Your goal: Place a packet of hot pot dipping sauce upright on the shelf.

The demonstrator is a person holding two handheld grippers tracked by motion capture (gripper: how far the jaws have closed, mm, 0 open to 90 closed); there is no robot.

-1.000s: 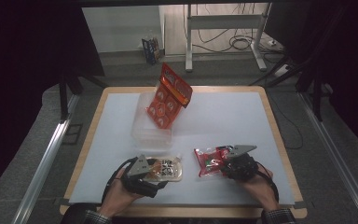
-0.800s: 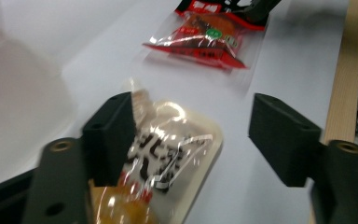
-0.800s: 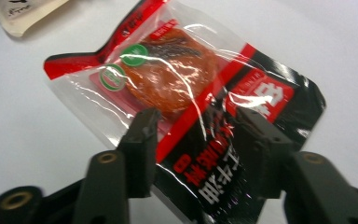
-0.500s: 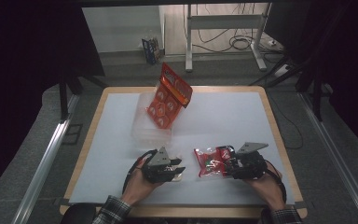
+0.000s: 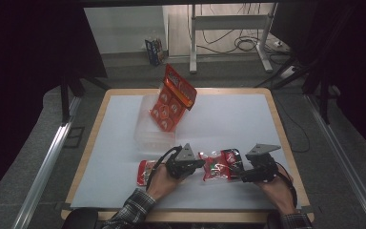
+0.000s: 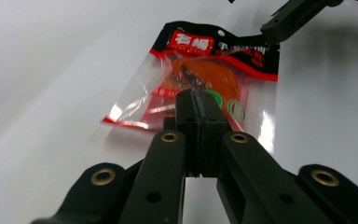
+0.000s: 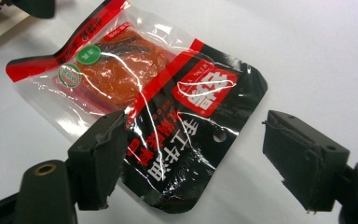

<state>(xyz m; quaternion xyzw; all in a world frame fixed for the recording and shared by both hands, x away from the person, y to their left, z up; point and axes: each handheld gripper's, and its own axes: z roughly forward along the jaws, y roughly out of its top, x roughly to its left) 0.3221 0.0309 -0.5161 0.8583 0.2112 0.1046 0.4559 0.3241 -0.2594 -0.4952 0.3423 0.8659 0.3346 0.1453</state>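
A snack packet [image 5: 219, 165] with a clear red end and a black printed end lies flat near the table's front edge, between my two grippers. In the left gripper view the packet [image 6: 205, 70] has its clear end nearest. My left gripper [image 5: 201, 163] is shut, and its tips [image 6: 198, 95] sit over that clear end; whether they pinch the film is hidden. My right gripper [image 5: 240, 171] is open. Its jaws stand wide on either side of the packet's [image 7: 158, 107] black end, with the right gripper [image 7: 192, 123] low over it.
A second small packet [image 5: 145, 171] lies left of the left hand. Farther back, a tall red package [image 5: 174, 98] leans out of a clear plastic box [image 5: 152, 133]. The white mat [image 5: 233, 119] covers the wooden table.
My left gripper has moved right, from the second packet over to the clear end of the red and black packet. The right gripper has edged slightly right and stays open.
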